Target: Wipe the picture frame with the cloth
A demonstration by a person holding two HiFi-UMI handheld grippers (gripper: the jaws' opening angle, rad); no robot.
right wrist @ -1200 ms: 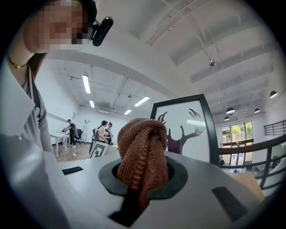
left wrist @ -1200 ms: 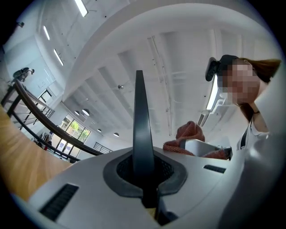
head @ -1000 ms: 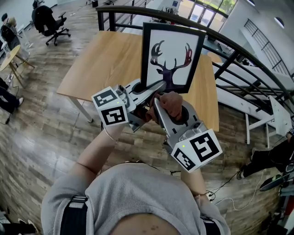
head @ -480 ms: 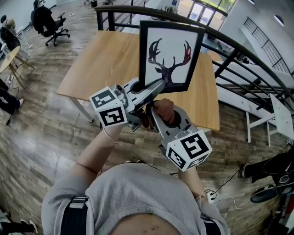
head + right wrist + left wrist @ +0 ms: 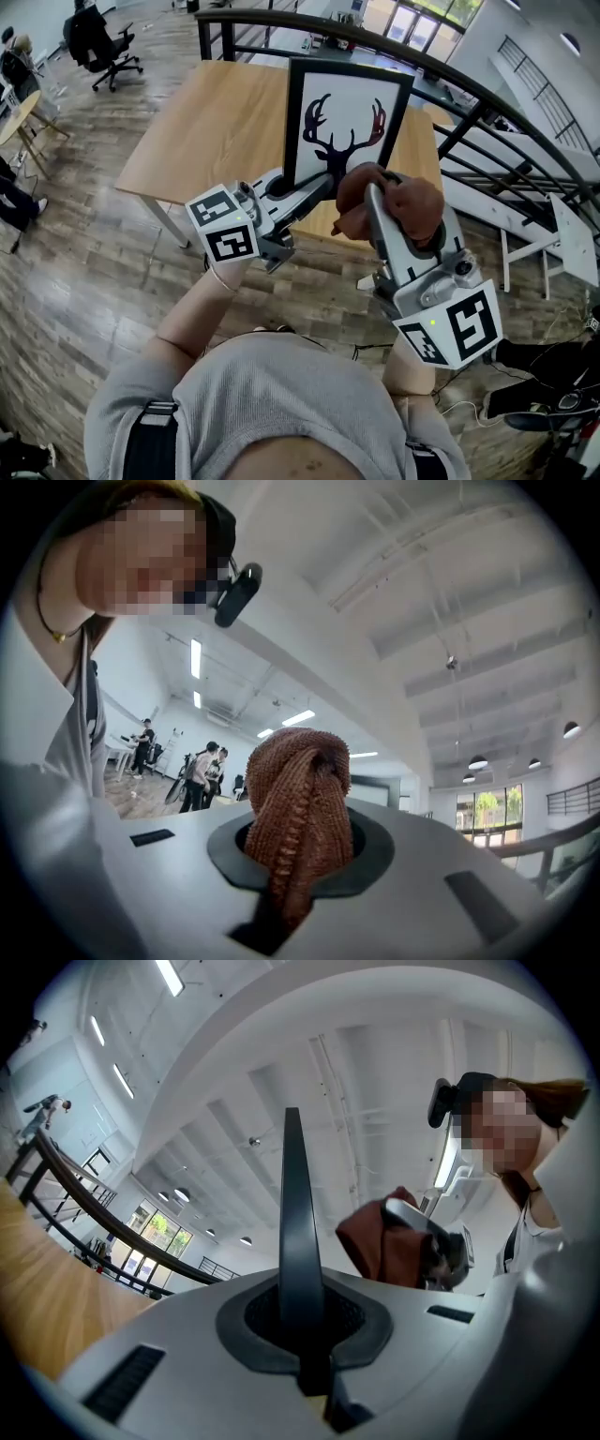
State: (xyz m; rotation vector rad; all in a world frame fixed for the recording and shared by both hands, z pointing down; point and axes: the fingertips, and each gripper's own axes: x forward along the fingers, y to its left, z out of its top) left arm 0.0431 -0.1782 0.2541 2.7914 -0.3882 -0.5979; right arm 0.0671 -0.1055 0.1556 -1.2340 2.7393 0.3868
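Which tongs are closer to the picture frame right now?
Left. The left tongs clamp the picture frame at its lower left; the right tongs hold the cloth beside its lower right corner.

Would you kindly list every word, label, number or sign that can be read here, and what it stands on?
None can be read.
The picture frame: only a stag's head silhouette, no caption.
The left marker cube and right marker cube: black-and-white square patterns, not letters.
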